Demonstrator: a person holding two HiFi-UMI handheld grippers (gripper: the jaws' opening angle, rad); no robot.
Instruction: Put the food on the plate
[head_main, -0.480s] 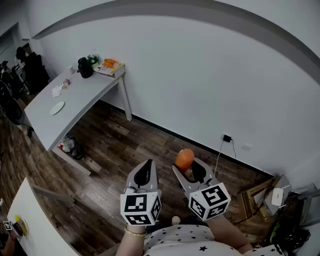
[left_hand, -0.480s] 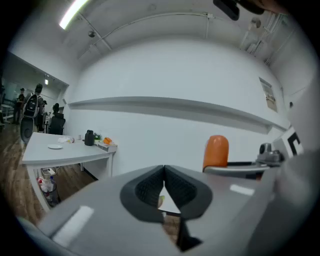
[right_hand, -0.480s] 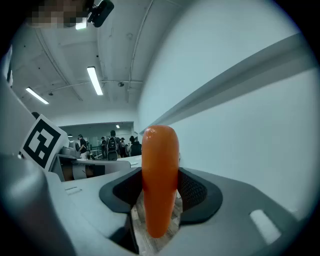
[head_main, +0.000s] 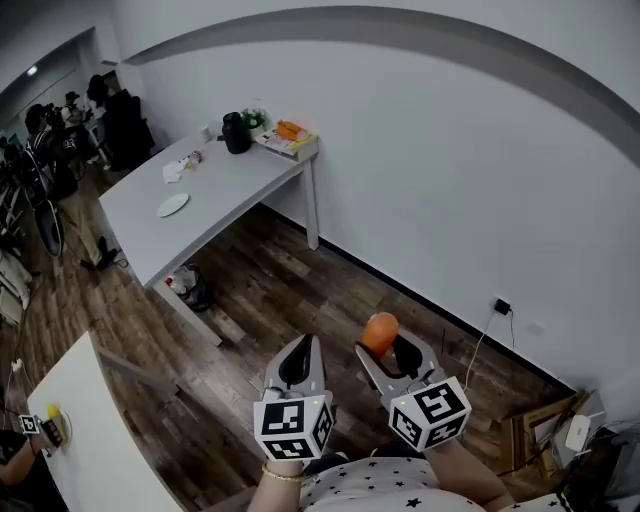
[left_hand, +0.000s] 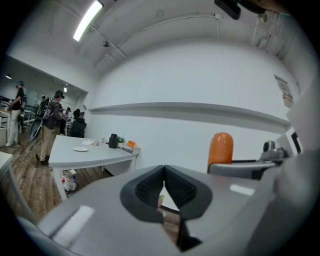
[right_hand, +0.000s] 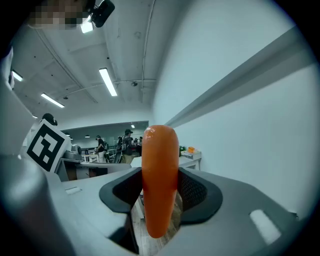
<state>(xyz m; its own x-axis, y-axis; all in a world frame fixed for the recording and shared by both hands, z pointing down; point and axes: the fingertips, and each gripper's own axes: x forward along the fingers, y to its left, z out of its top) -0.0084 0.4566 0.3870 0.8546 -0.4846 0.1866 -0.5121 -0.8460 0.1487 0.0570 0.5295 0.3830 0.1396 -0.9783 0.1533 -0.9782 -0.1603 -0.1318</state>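
An orange carrot (right_hand: 160, 180) stands upright between the jaws of my right gripper (right_hand: 161, 192), which is shut on it; the head view shows the carrot (head_main: 380, 332) sticking out above that gripper (head_main: 392, 352). My left gripper (head_main: 299, 362) is held beside it, low in the frame, with its jaws shut and nothing between them (left_hand: 163, 186). A small white plate (head_main: 173, 205) lies on the grey table (head_main: 215, 195) far off at the upper left. The left gripper view also catches the carrot (left_hand: 220, 148) at the right and the plate (left_hand: 80, 149).
On the table's far end stand a black jug (head_main: 236, 132), a plant and a book with an orange thing (head_main: 289, 132) on it. A bag (head_main: 186, 285) sits under the table. People stand at the far left (head_main: 50, 140). A white table corner (head_main: 80, 440) is at the lower left. A wall socket (head_main: 502, 306) is on the right.
The view has swung so that the table and plate now sit further right and nearer the middle. Both grippers stay in the same pose, with the carrot still held.
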